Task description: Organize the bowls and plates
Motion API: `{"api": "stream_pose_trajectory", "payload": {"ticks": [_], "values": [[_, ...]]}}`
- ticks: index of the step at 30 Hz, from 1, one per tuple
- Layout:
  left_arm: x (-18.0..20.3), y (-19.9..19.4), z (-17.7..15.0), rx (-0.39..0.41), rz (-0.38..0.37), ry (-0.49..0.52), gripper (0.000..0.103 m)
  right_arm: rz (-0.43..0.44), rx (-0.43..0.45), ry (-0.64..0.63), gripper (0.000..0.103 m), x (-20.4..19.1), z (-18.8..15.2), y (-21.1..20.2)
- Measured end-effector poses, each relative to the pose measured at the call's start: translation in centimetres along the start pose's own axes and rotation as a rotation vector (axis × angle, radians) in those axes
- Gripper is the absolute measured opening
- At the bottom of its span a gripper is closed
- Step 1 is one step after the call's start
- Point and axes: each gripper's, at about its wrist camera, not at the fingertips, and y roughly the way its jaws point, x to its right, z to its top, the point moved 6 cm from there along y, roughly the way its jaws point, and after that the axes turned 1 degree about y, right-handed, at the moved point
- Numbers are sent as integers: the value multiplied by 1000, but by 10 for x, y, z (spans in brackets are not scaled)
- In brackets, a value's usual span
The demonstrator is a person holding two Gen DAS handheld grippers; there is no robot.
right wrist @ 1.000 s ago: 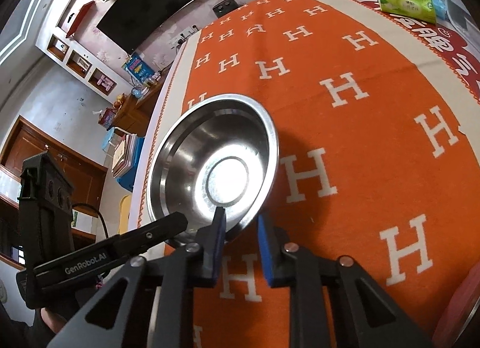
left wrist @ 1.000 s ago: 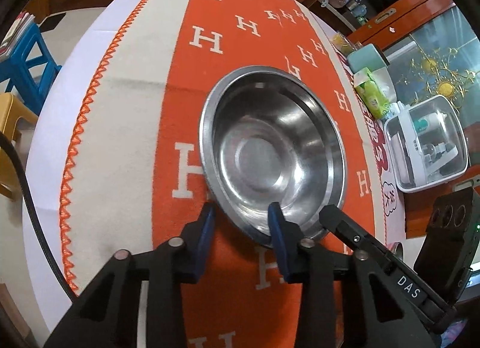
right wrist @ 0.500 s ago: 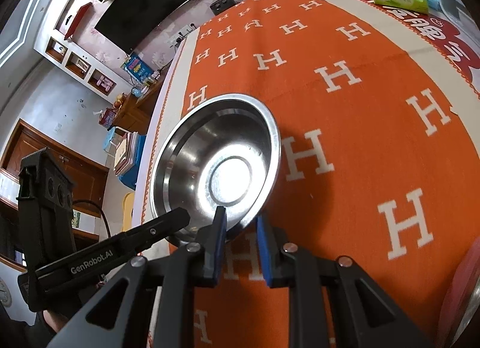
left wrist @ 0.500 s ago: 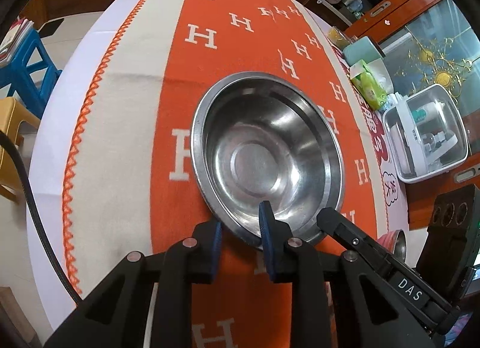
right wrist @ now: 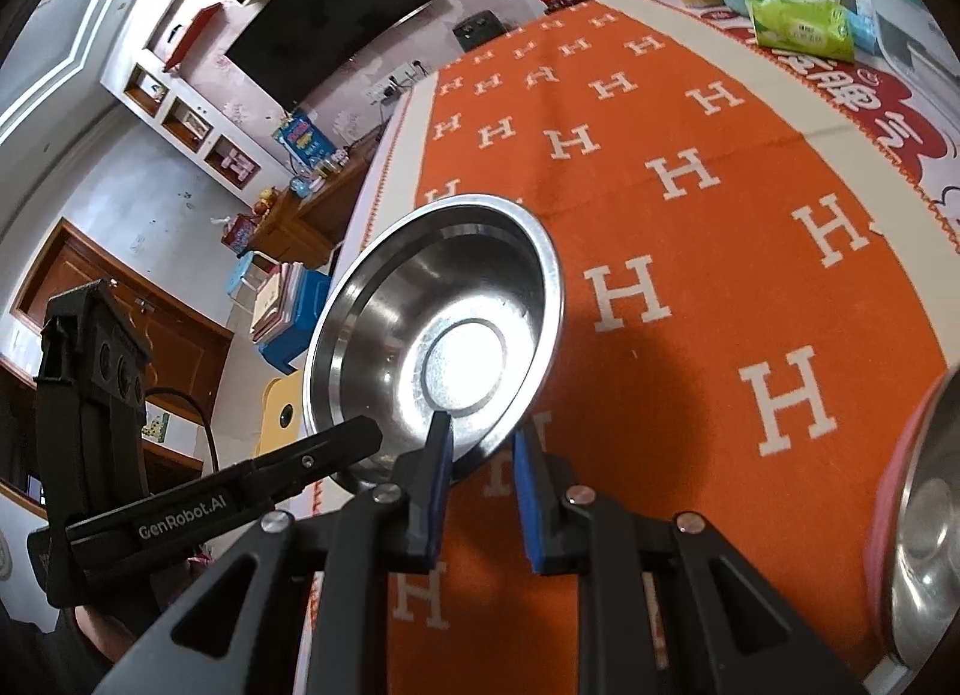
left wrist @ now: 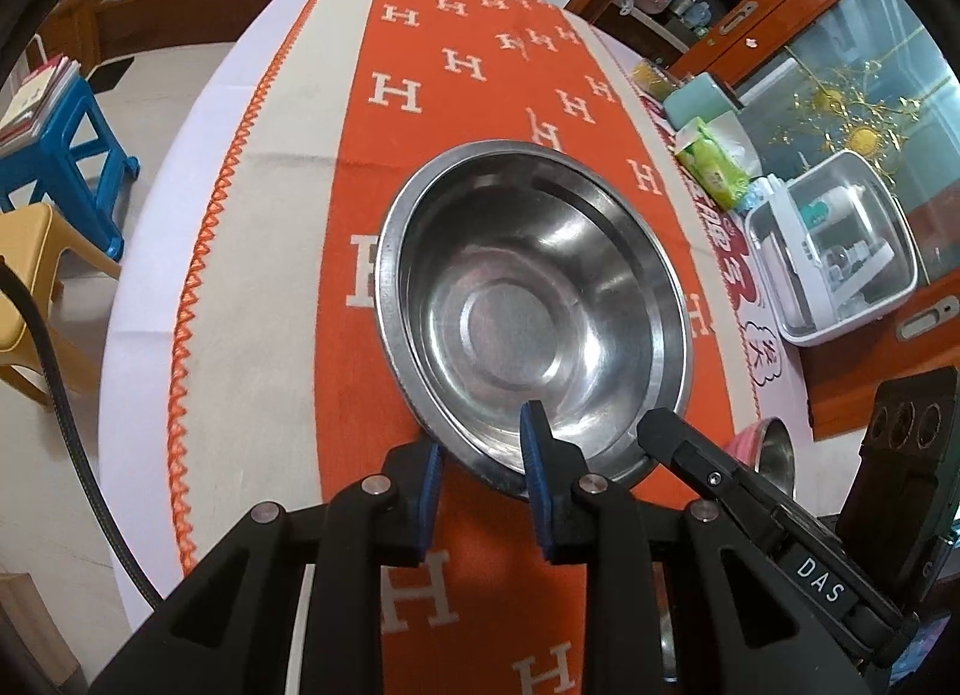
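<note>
A steel bowl (left wrist: 528, 299) hangs a little above the orange H-patterned cloth (left wrist: 456, 65), tilted, with its shadow on the cloth below it. My left gripper (left wrist: 480, 479) is shut on the bowl's near rim, one blue pad inside and one outside. In the right wrist view the same bowl (right wrist: 444, 323) has its rim clamped by my right gripper (right wrist: 480, 467), also shut. The two grippers hold the rim side by side. A second steel bowl with a pink outside (right wrist: 924, 527) stands on the cloth at the right edge.
A green tissue pack (left wrist: 714, 161), a teal container and a white lidded plastic box (left wrist: 840, 251) line the table's right side. Beyond the table's left edge stand a blue stool (left wrist: 60, 143) and a yellow chair (left wrist: 24, 275).
My left jaws closed in onto the bowl's rim. Both grippers then rose with the bowl, which came off the cloth and tilted.
</note>
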Motion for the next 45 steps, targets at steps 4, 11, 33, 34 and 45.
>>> {"api": "stream_pose_trajectory", "payload": {"ticks": [4,11,33,34,45], "values": [[9,-18,-11,19,-2,10,23,7,20,-22,19,-5,-7,-17],[23,-50,-34,67,-24,39,24,25,70,-82,19,-17,-20,-52],[75,-136,-140,144,-104,154,26,28,216,-158,19,-21,-94,-158],[78,-138,-144,143,-107,156,26,25,219,-160,19,-21,-98,-163],[97,-155,-212,102,-122,189,26,9,209,-138,19,-6,-152,-200]]}}
